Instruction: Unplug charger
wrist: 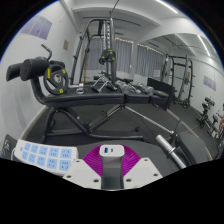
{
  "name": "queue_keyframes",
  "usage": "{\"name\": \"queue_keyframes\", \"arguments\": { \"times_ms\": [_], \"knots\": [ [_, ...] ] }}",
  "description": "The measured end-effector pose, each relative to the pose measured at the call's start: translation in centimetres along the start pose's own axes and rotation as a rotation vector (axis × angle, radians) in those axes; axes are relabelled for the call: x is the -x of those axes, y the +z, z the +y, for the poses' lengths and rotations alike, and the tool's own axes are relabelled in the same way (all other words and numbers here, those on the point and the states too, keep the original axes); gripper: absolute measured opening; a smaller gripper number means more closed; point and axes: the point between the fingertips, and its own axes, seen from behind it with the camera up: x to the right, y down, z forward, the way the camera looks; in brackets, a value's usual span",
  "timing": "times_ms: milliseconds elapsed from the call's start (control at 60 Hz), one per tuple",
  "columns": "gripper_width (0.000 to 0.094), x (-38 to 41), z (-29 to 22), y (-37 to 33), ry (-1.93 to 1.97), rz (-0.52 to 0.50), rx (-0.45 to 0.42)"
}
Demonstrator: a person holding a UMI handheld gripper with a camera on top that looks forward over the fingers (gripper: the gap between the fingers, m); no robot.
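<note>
A small white charger (108, 151) with a blue USB port on its face sits between my magenta pads (92, 162). My gripper (110, 158) is shut on it, with a pad pressing on each side, and holds it up in front of a black bench. No cable shows in the port. A white strip with several light-blue squares (40, 155), possibly a power strip, lies just left of the fingers.
A black padded weight bench (100, 112) stands just ahead. Behind it are a cable machine (105, 50) and a dumbbell rack (110, 88). A black rack (182, 75) stands at the right. A grey tube (168, 150) lies right of the fingers.
</note>
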Motion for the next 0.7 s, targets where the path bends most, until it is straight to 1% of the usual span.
{"name": "queue_keyframes", "arguments": {
  "times_ms": [83, 217, 283, 317, 350, 367, 417, 433, 450, 483, 500, 550, 700],
  "knots": [
    [0.0206, -0.5, 2.5, 1.6, -0.011, 0.004, 0.055],
    [0.0285, -1.1, 4.7, 3.6, -0.047, 0.008, 0.096],
    [0.0323, -1.2, 6.2, 4.4, -0.058, 0.005, 0.143],
    [0.0359, -1.6, 6.9, 4.4, -0.070, 0.011, 0.166],
    [0.0425, -2.0, 6.9, 4.3, -0.075, 0.026, 0.164],
    [0.0485, -2.1, 7.0, 4.2, -0.075, 0.029, 0.172],
    [0.0723, -2.5, 7.3, 2.9, -0.056, 0.035, 0.196],
    [0.0811, -2.4, 7.2, 2.4, -0.046, 0.032, 0.198],
    [0.0881, -2.2, 7.0, 2.0, -0.036, 0.026, 0.195],
    [0.0845, -2.3, 6.6, 0.6, -0.016, 0.019, 0.185],
    [0.0841, -2.3, 6.3, -0.2, -0.008, 0.019, 0.179],
    [0.0860, -2.4, 5.4, -3.0, 0.002, 0.015, 0.159],
    [0.0859, -2.2, 2.6, -14.8, 0.040, -0.003, 0.097]
  ]
}}
